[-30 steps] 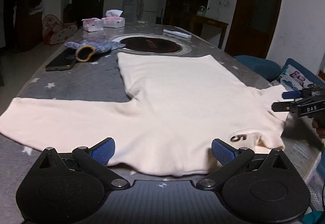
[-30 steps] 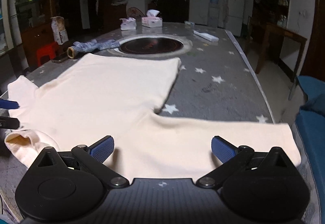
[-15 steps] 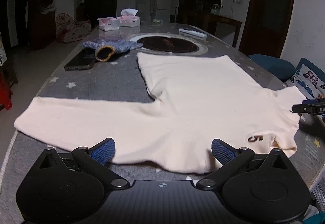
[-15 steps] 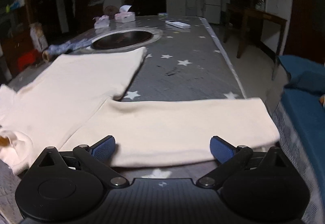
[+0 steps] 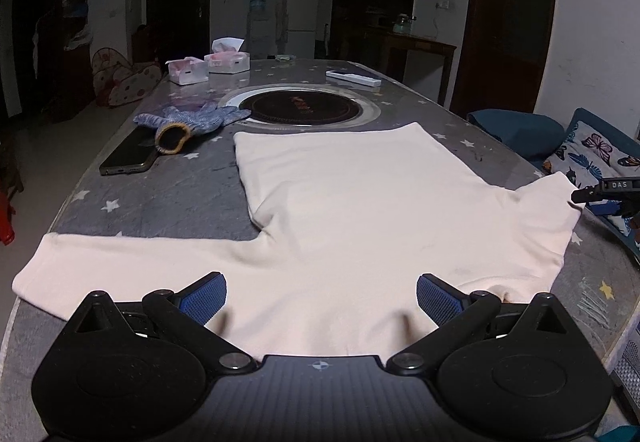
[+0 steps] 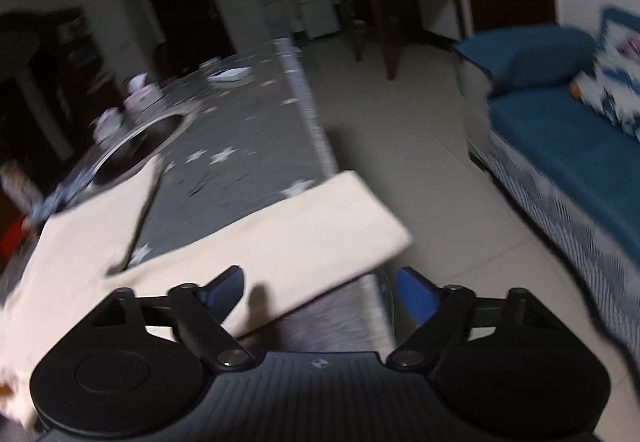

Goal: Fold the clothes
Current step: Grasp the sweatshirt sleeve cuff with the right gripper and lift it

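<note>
Grey star-patterned tablecloth (image 5: 168, 197) covers the long table, and the cream long-sleeved knit top (image 5: 360, 209) lies flat on it. At its near edge sits the left gripper (image 5: 321, 300), jaws spread wide, holding nothing. Beside the far sleeve (image 6: 280, 238), which overhangs the table edge, sits the right gripper (image 6: 320, 292), likewise spread and empty.

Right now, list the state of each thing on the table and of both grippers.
Cream long-sleeved top: spread flat, unfolded, sleeves out to both sides.
Left gripper: jaws open, low over the top's near edge.
Right gripper: jaws open, by the right sleeve's end; view blurred.
Blue knitted glove: lying flat, partly on the phone.
Black phone: lying flat, screen dark.
Pink tissue box: open, tissue sticking up.
</note>
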### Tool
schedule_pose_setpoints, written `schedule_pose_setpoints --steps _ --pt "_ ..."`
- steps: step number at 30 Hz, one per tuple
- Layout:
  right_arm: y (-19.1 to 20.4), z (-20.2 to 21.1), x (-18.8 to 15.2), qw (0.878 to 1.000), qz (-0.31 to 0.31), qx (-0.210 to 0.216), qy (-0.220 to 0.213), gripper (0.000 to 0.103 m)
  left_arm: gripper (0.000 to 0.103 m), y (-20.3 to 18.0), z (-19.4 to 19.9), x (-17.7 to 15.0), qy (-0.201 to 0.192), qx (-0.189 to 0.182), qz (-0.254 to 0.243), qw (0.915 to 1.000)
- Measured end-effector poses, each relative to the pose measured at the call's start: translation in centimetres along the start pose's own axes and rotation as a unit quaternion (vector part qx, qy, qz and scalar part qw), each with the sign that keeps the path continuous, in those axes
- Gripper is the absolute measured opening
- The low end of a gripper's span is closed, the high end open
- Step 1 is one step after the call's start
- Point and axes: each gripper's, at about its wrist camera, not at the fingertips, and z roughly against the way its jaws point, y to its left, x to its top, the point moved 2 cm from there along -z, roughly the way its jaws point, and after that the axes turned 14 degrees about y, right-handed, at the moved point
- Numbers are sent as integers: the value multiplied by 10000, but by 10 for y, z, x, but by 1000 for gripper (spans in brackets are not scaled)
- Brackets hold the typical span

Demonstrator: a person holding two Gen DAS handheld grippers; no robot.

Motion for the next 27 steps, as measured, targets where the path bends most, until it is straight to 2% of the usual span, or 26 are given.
schedule_pose_setpoints --steps 6,15,18,20,27 --pt "-28 -12 8 9977 -598 304 101 63 103 -4 0 1 35 26 -55 10000" --pt "-35 -15 18 9951 -750 648 -59 23 103 -8 -1 1 81 66 -82 9999" --pt "-35 -11 21 9949 -795 612 -140 9 103 -10 -2 1 99 55 -92 9999" --pt "-34 -9 21 9942 -813 687 -172 6 103 -12 -3 2 103 37 -110 9999" --pt "-2 17 31 9936 -396 979 -408 4 103 -16 -5 3 78 10 -92 9999"
